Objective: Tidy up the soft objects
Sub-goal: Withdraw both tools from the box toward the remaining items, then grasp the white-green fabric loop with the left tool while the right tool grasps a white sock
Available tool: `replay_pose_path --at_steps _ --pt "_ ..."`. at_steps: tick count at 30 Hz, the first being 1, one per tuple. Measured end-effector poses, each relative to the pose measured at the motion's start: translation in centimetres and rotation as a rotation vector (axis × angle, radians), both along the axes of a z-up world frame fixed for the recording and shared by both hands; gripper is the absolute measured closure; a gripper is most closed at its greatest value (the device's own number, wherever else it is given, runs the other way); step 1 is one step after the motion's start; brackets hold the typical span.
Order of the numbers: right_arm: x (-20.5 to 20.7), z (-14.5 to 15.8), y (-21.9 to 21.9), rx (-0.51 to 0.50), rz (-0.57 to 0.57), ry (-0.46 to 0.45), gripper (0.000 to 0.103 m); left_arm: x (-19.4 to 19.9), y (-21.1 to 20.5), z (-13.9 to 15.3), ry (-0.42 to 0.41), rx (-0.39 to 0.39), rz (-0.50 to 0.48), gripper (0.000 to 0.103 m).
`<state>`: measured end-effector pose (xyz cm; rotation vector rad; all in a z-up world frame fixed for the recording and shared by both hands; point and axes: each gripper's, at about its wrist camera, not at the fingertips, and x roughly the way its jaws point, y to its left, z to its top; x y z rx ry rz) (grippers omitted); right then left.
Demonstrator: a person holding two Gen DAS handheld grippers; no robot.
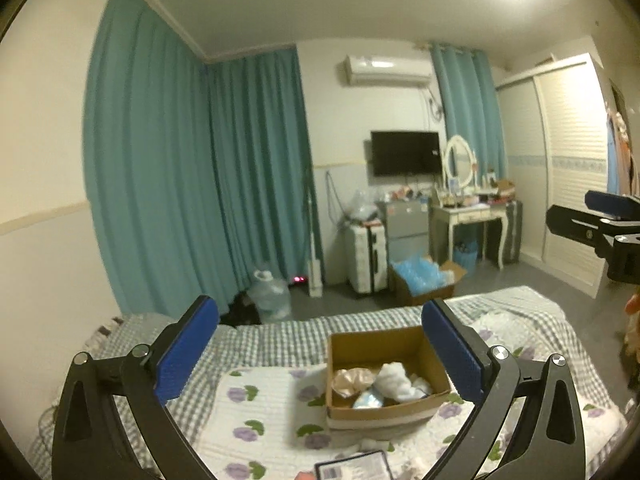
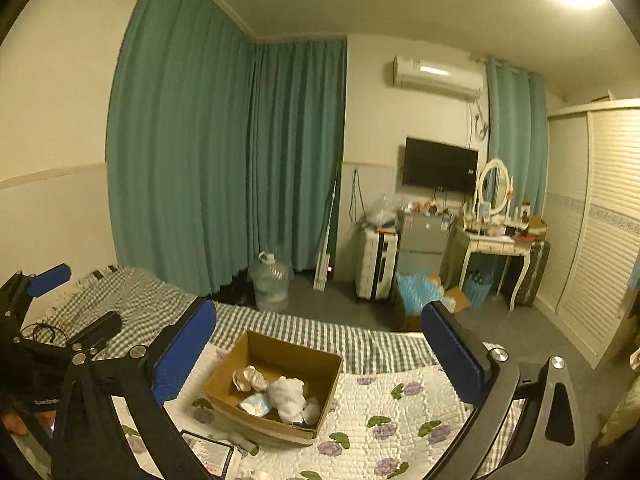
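Note:
An open cardboard box (image 1: 380,344) (image 2: 280,354) sits on the floral quilt on the bed. Inside it lie a white fluffy soft item (image 1: 394,382) (image 2: 286,396), a beige crumpled one (image 1: 352,380) (image 2: 248,378) and a light blue one (image 1: 368,400) (image 2: 256,404). My left gripper (image 1: 320,344) is open and empty, held above and in front of the box. My right gripper (image 2: 320,344) is open and empty, to the right of the box. The right gripper shows at the left wrist view's right edge (image 1: 600,216); the left one shows at the right wrist view's left edge (image 2: 36,280).
A dark flat packet (image 1: 354,468) (image 2: 208,450) and small white scraps (image 2: 244,442) lie on the quilt (image 1: 260,408) near me. Beyond the bed stand teal curtains (image 1: 200,168), a water jug (image 1: 270,296), a floor box of blue items (image 1: 424,280), a dressing table (image 1: 468,216) and a wardrobe (image 1: 568,168).

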<state>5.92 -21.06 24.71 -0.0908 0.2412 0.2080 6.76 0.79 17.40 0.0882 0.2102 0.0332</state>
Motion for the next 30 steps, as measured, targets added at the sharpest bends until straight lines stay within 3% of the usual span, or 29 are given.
replay_pose_path --at_steps 5,13,21,30 --pt "-3.2 -1.5 -0.3 0.014 0.028 -0.004 0.0 -3.1 1.2 -1.4 -0.016 -0.027 0.007 0.0" --pt "-4.5 -7.8 0.0 0.001 0.067 0.058 0.0 -3.5 2.9 -6.9 0.099 -0.027 0.059 0.0" --pt "-1.2 -15.4 1.3 -0.031 0.112 0.163 0.0 -0.8 4.2 -15.1 0.281 -0.125 0.098 0.0" --pt "4.6 -26.5 3.2 -0.075 0.139 0.401 0.0 0.8 2.6 -23.6 0.453 -0.157 0.099 0.0"
